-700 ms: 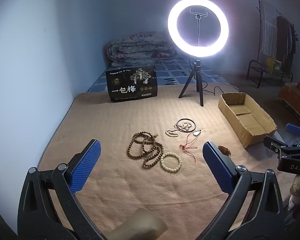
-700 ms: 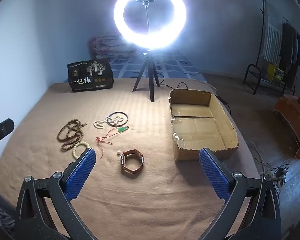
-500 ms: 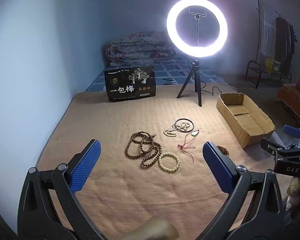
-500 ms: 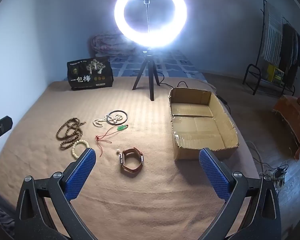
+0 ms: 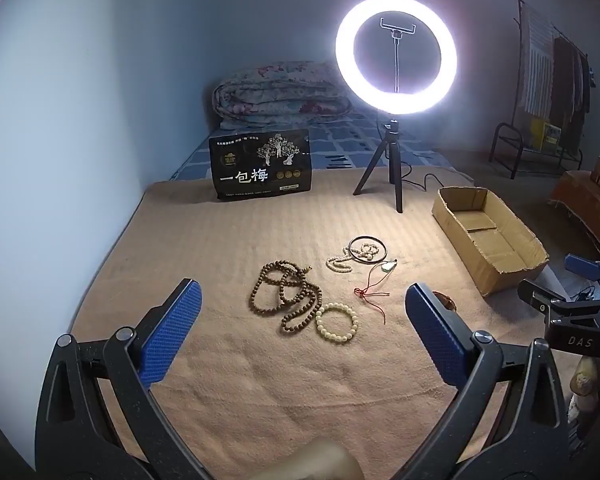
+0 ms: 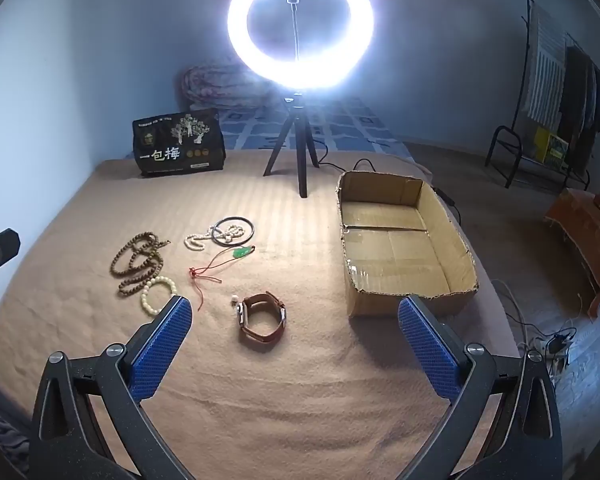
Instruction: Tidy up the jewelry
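Jewelry lies on a tan blanket [image 5: 228,240]: a brown wooden bead necklace [image 5: 286,294] [image 6: 138,262], a cream bead bracelet [image 5: 337,322] [image 6: 156,294], a white bead string across a black ring [image 5: 360,250] [image 6: 228,232], a red cord with a green pendant [image 5: 374,284] [image 6: 224,262], and a brown leather watch [image 6: 262,318]. An open, empty cardboard box [image 5: 488,236] [image 6: 400,240] stands to the right. My left gripper [image 5: 300,320] is open and empty, short of the beads. My right gripper [image 6: 294,334] is open and empty, just short of the watch.
A lit ring light on a black tripod [image 5: 396,184] [image 6: 300,152] stands behind the jewelry. A black printed bag [image 5: 262,164] [image 6: 178,142] stands at the back, a folded quilt [image 5: 280,92] behind it. A wall runs along the left. A clothes rack [image 6: 556,92] stands far right.
Both grippers have drifted slightly; the jewelry sits a little lower and nearer in both views. Nothing was taken hold of or moved.
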The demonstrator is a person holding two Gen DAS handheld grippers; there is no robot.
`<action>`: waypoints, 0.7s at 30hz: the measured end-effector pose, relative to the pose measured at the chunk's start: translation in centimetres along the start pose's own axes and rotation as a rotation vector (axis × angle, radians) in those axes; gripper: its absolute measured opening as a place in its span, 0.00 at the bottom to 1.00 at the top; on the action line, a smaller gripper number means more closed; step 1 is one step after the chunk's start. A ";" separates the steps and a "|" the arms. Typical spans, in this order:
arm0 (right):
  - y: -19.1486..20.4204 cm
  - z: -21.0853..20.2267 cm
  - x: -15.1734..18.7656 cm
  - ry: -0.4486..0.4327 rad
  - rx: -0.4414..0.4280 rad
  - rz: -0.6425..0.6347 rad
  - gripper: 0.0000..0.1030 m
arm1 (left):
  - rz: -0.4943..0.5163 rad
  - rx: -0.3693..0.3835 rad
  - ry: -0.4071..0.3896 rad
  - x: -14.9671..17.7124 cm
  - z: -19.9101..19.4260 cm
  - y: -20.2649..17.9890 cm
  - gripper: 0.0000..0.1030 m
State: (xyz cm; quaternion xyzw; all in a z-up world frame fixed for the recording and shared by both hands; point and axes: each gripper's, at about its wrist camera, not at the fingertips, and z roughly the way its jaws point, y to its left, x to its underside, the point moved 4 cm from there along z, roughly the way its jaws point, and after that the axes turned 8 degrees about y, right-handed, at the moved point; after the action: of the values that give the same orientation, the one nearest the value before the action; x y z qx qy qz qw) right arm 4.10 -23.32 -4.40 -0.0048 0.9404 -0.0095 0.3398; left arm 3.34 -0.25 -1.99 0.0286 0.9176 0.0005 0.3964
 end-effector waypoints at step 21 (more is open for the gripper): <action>0.2 0.3 0.2 0.010 0.001 -0.005 1.00 | -0.001 0.004 -0.003 0.1 0.1 0.2 1.00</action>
State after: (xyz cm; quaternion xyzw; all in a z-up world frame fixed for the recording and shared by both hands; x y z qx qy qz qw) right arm 4.13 -23.16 -4.76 -0.0068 0.9422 -0.0107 0.3349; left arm 3.34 -0.08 -2.14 0.0288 0.9172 -0.0016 0.3975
